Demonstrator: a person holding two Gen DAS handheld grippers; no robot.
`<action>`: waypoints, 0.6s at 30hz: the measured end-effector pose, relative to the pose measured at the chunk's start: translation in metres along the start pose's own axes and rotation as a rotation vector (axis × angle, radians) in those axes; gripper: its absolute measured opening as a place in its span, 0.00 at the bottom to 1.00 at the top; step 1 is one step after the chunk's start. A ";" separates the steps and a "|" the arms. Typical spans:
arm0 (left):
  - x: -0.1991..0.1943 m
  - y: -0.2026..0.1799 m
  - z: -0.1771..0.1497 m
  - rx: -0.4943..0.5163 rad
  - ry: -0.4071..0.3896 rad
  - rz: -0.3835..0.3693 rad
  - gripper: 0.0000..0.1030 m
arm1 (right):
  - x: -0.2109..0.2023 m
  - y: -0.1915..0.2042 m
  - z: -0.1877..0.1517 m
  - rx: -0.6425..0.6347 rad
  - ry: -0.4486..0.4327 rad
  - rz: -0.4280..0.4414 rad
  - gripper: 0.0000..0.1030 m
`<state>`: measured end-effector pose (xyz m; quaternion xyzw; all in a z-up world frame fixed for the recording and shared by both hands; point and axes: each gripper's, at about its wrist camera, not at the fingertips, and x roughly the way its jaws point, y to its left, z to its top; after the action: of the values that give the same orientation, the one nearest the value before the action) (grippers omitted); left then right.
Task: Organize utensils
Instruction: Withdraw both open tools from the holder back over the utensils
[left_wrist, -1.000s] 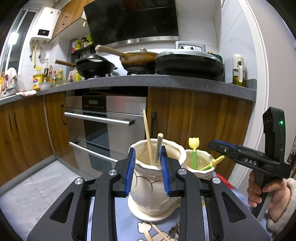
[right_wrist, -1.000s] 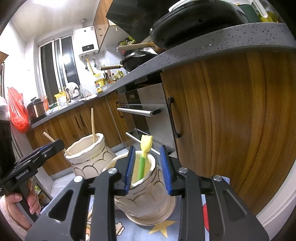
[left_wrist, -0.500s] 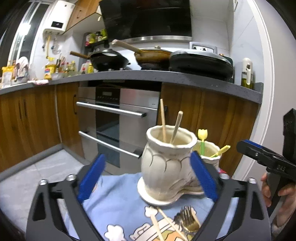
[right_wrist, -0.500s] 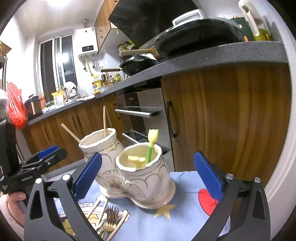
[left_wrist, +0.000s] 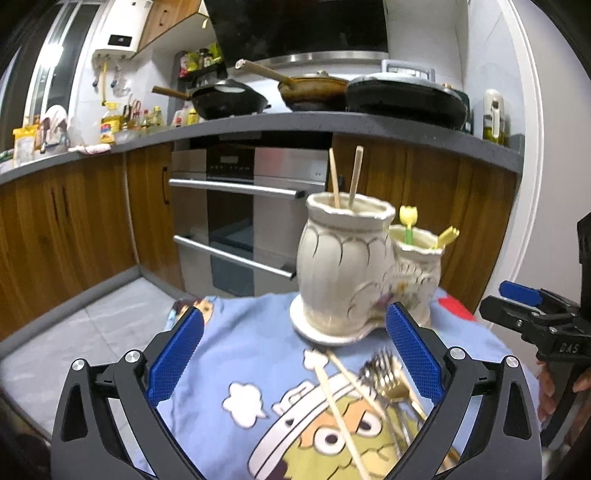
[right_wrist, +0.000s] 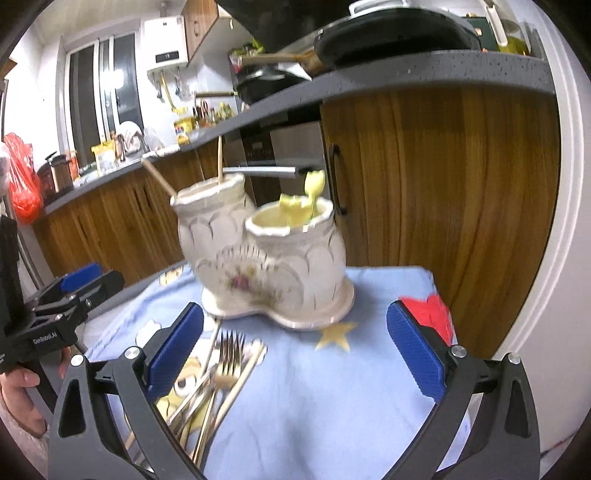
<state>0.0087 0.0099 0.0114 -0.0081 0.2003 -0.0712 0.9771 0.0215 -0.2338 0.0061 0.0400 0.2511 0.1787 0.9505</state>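
- Left gripper (left_wrist: 295, 363) jaws are opening wide, gripping nothing.
- Right gripper (right_wrist: 295, 352) is spread wide, empty.
- Double ceramic utensil holder (left_wrist: 354, 273) stands on the blue cartoon cloth (left_wrist: 240, 354).
- Loose forks (left_wrist: 388, 376) and chopsticks (left_wrist: 336, 406) lie just before it.

The double ceramic holder (left_wrist: 354, 273) is cream-white with thin gold scallop lines and a faint pink floral smudge low on its front. Two pale wooden chopsticks (left_wrist: 345, 177) stand in its taller pot; yellow tulip-topped picks (left_wrist: 408, 221) on green stems stand in the shorter one. The cloth (right_wrist: 332, 387) under it is light blue — printed with white clouds, a yellow star, a red patch and a yellow cartoon face. The loose forks (right_wrist: 221, 369) lying on it are gold. Each gripper is black with bright blue ridged pads (left_wrist: 175, 356). Behind, the cabinets (right_wrist: 443, 203) are striped brown wood under a speckled grey counter (left_wrist: 295, 123).
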 end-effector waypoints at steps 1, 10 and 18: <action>0.000 0.000 -0.002 0.002 0.009 -0.001 0.95 | 0.000 0.002 -0.004 0.000 0.018 -0.003 0.95; 0.002 -0.006 -0.022 0.082 0.117 0.037 0.95 | 0.008 0.033 -0.045 -0.074 0.230 -0.006 0.95; 0.007 0.009 -0.026 0.030 0.178 0.034 0.95 | 0.006 0.059 -0.061 -0.137 0.309 -0.004 0.82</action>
<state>0.0064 0.0185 -0.0162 0.0160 0.2852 -0.0582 0.9566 -0.0224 -0.1773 -0.0402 -0.0533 0.3818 0.1976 0.9013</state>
